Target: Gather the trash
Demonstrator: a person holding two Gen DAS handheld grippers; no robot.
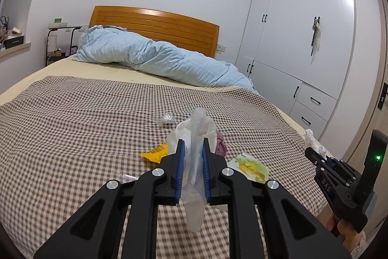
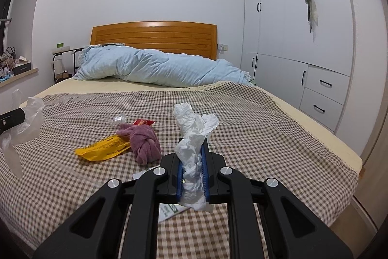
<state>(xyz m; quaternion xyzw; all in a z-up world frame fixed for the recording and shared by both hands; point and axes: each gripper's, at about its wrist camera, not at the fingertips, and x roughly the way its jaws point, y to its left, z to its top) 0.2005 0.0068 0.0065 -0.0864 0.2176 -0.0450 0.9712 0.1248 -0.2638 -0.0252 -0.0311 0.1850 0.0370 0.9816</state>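
My left gripper [image 1: 192,141] is shut on a thin clear plastic bag [image 1: 196,130] that sticks up past its tips and hangs below them. My right gripper [image 2: 192,140] is shut on a crumpled white tissue [image 2: 194,123]. Both are above the checked bedspread [image 2: 266,137]. On it lie a yellow wrapper [image 2: 101,147], a knotted purple cloth [image 2: 145,141], a red packet [image 2: 143,122], a small clear wrapper [image 2: 118,118] and a printed green-yellow packet [image 1: 252,166]. The right gripper [image 1: 317,152] with its tissue shows at the right edge of the left wrist view.
A rolled light-blue duvet [image 2: 157,67] lies across the head of the bed before the wooden headboard [image 2: 155,37]. White wardrobes and drawers [image 2: 303,52] line the right wall. A side table [image 2: 63,57] and a cluttered sill [image 2: 14,69] stand at left.
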